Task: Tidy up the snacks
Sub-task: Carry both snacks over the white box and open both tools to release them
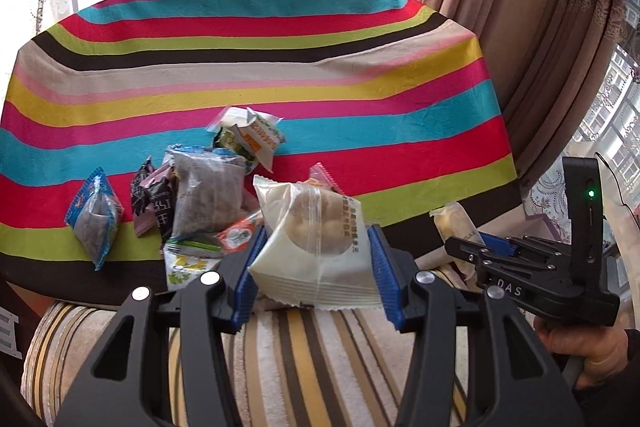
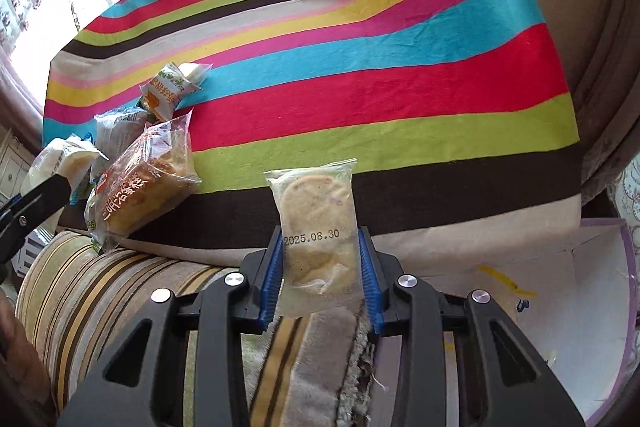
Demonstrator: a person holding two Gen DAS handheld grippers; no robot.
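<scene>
My left gripper (image 1: 314, 259) is shut on a white pastry packet (image 1: 316, 247) with a round brown cake inside, held at the near edge of the striped table (image 1: 320, 39). My right gripper (image 2: 320, 263) is shut on a clear packet of pale biscuit (image 2: 318, 223) stamped 2025.08.30, held upright near the table's front edge. It also shows in the left wrist view (image 1: 456, 223), at the right. A heap of snack packets (image 1: 208, 187) lies on the table's near left, with a blue packet (image 1: 94, 219) beside it.
A brown cake packet (image 2: 144, 179) lies at the table's front left edge, with a green and white packet (image 2: 168, 91) behind it. A striped sofa arm (image 2: 100, 287) is under both grippers. Curtains (image 1: 520, 27) hang at the right. A white box (image 2: 560, 287) sits low right.
</scene>
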